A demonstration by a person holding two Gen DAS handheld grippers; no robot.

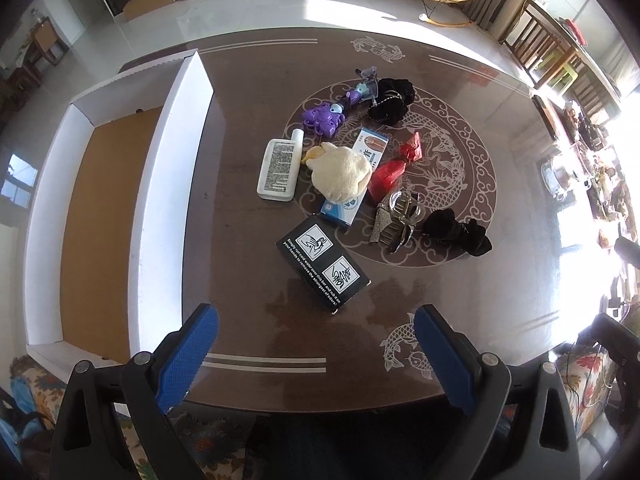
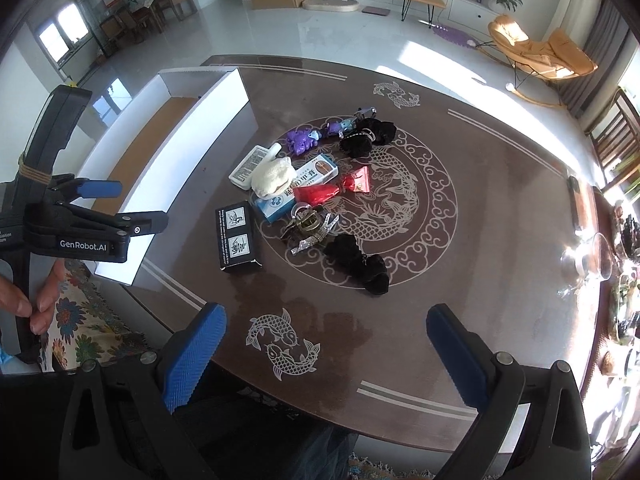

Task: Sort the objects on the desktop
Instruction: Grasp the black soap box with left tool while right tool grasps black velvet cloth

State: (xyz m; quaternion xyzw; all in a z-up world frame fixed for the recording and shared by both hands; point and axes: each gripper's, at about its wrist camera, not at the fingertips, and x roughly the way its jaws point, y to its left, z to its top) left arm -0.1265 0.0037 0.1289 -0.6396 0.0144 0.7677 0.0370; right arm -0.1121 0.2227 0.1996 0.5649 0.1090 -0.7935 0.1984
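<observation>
Because both the left gripper and right gripper hover with fingers spread wide and empty above the counter, where the objects lie overlapping beside the white box, a grasp may drag neighbouring items.

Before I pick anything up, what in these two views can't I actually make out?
- Blue-and-white box: its middle is hidden under the cream plush in both views.
- Purple toy: too small for detail in the right wrist view.
- White tray: its near corner is cut off behind the left tongs.
</observation>
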